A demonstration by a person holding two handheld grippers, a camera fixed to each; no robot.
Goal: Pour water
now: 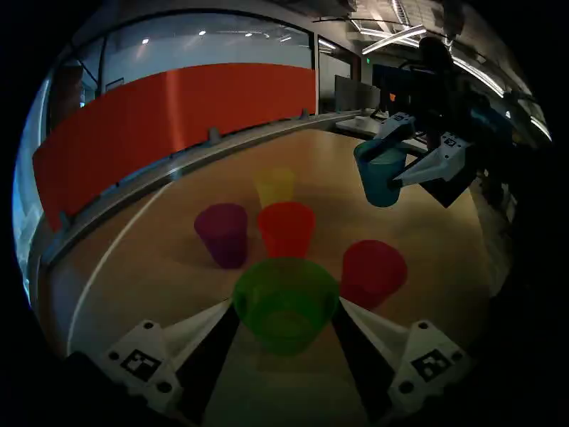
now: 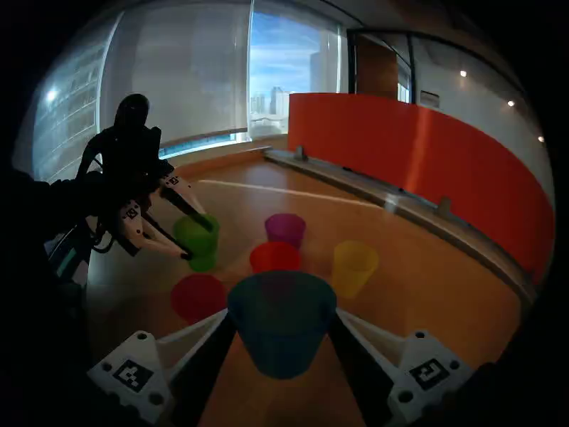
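In the left gripper view, low centre, the left hand-held gripper (image 1: 286, 302) pinches an upright green cup (image 1: 286, 324), 1 finger pressed on each side of its wall. Just behind it, 4 more cups stand on the wooden bench (image 1: 156, 263): a red cup (image 1: 373, 272) at right, an orange cup (image 1: 286, 228) in the middle, a purple cup (image 1: 223, 233) at left, and a yellow cup (image 1: 275, 185) farthest. At upper right the right hand-held gripper (image 1: 387, 171) pinches a blue cup (image 1: 380, 178), raised and slightly tilted. An orange partition (image 1: 178, 121) crosses the far upper left.

Whether either held cup contains water cannot be told. Both look like thin, see-through plastic: probably light, smooth, and easy to dent. A gentle squeeze just under the rim, where the wall is likely stiffest, seems safest against crushing or slipping.
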